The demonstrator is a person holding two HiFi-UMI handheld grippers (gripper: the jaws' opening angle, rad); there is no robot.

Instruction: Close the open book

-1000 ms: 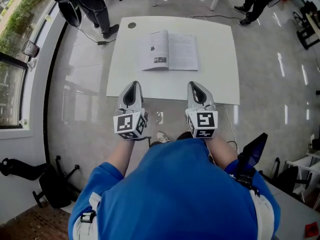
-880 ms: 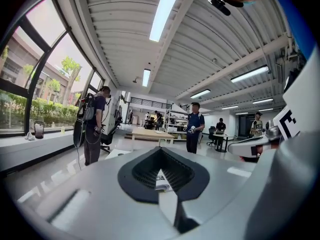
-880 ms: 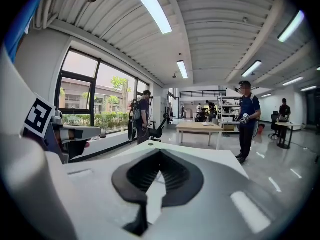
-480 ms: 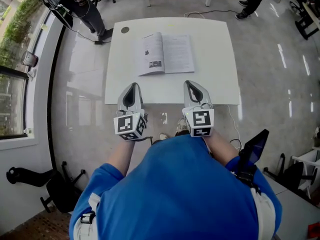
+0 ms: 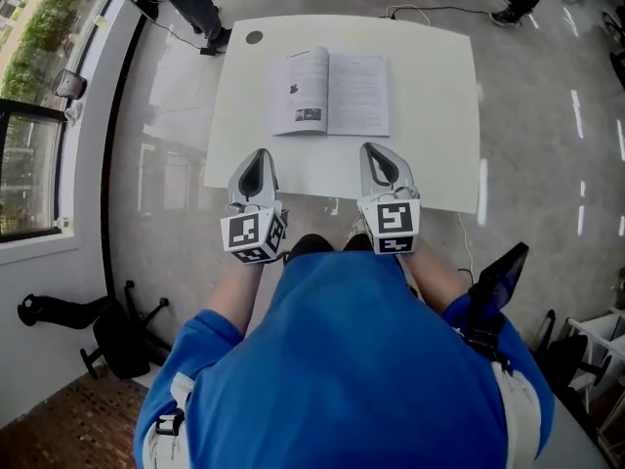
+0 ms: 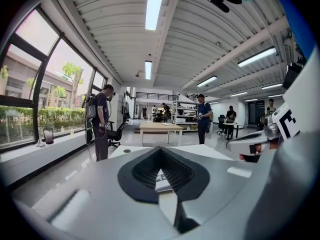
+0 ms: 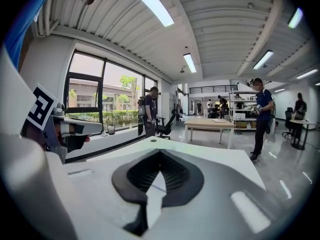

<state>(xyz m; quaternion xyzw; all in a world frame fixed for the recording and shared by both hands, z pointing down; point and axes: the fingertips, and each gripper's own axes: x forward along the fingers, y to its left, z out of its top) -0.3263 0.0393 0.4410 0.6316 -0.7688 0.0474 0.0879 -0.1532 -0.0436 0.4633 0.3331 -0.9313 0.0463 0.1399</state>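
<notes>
The open book [image 5: 332, 93] lies flat on the white desk [image 5: 435, 115], pages up, a little left of the middle and towards the far side, with its spine running away from the person in the blue top [image 5: 342, 360]. The left page carries a couple of small dark pictures and the right page is mostly text.

That person stands at the near edge with one tool in each hand, side by side and pointing across the desk. The left hand-held gripper [image 5: 259, 154] has its jaws brought together at the tips with nothing between them; in its own view only the dark hollow between the pads shows, and a sliver of the book beyond it. The right hand-held gripper [image 5: 374, 149] is the same, jaws drawn together and empty. Both tips sit over the near strip of the desk, short of the book, and neither touches it.

A small dark round disc [image 5: 254, 37] sits at the far left corner of the desk, well apart from the book. A long window [image 5: 29, 164] runs along the left
</notes>
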